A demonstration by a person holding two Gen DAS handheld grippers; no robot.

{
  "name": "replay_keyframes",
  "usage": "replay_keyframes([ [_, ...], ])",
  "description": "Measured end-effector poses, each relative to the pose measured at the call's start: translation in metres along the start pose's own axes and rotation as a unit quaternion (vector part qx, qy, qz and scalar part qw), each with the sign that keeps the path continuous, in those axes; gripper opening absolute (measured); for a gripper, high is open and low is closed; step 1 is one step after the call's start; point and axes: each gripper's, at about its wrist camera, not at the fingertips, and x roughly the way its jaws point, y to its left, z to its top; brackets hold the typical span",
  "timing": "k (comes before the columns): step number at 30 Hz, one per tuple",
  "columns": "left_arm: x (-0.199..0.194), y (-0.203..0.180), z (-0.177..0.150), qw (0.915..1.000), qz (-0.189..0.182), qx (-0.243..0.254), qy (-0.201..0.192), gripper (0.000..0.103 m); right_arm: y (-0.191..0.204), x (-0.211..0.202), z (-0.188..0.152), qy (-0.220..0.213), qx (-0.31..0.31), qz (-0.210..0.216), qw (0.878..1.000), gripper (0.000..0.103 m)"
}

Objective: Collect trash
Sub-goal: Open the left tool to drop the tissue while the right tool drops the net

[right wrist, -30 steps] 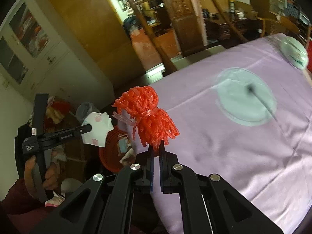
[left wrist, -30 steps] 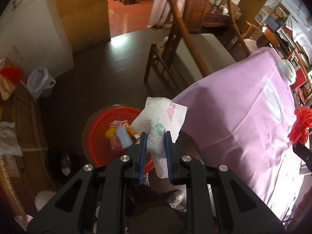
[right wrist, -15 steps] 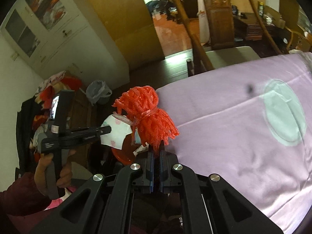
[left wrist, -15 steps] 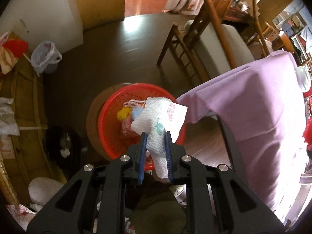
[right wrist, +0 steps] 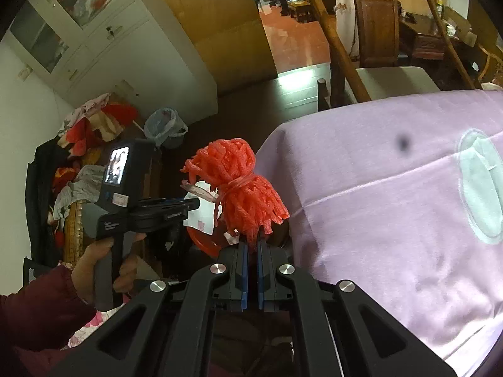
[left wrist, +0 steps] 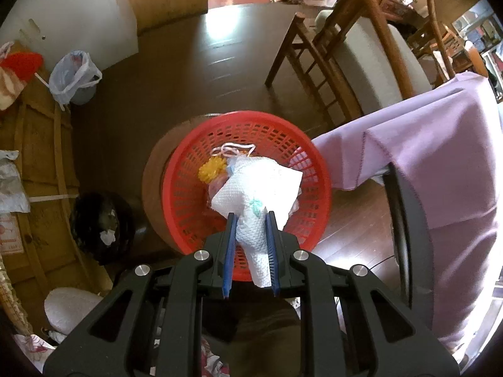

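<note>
My left gripper (left wrist: 250, 220) is shut on a white paper napkin (left wrist: 257, 188) with a small flower print, held right above a round red plastic basket (left wrist: 195, 169) on the floor. The basket holds a yellow scrap (left wrist: 212, 169) and other trash. My right gripper (right wrist: 251, 238) is shut on a bundle of red-orange net strands (right wrist: 242, 188), held beside the corner of the table under a purple cloth (right wrist: 393, 188). In the right wrist view the left gripper (right wrist: 188, 204) with the napkin (right wrist: 201, 216) shows above the red basket (right wrist: 204, 242).
A wooden chair (left wrist: 345, 47) with a pale cushion stands behind the basket. A bin lined with a plastic bag (left wrist: 75, 75) stands by the white cabinet. A dark object (left wrist: 100, 220) lies left of the basket. Wooden furniture piled with clothes (right wrist: 81, 132) lines the left side.
My left gripper has moved with the napkin to above the basket, which now lies closer beneath it. My right gripper has swung left off the table toward the basket, still holding the red bundle.
</note>
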Motion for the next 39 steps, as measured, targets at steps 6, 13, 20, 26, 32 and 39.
replay_keyframes([
  [6, 0.019, 0.005, 0.0, 0.9998, 0.008, -0.001, 0.016, 0.02, 0.003, 0.004, -0.002, 0.009, -0.004, 0.0, 1.0, 0.005],
  [13, 0.025, 0.01, 0.003, 0.9995, 0.012, -0.014, 0.026, 0.049, 0.002, 0.001, -0.003, 0.005, -0.003, 0.001, 1.0, 0.005],
  [20, -0.003, 0.02, 0.006, 0.9989, 0.022, -0.042, 0.001, 0.07, -0.001, -0.01, -0.003, -0.011, -0.003, 0.01, 1.0, 0.005],
  [26, -0.029, 0.036, -0.002, 0.9971, 0.027, -0.069, -0.017, 0.073, 0.001, -0.012, -0.006, -0.014, -0.007, 0.026, 1.0, 0.005],
  [32, -0.048, 0.056, -0.026, 0.9938, 0.034, -0.103, -0.025, 0.077, 0.019, 0.022, -0.001, 0.022, -0.03, 0.052, 0.998, 0.005],
  [39, -0.063, 0.072, -0.058, 0.9916, 0.046, -0.119, -0.023, 0.078, 0.061, 0.092, 0.027, 0.055, -0.094, 0.056, 0.993, 0.009],
])
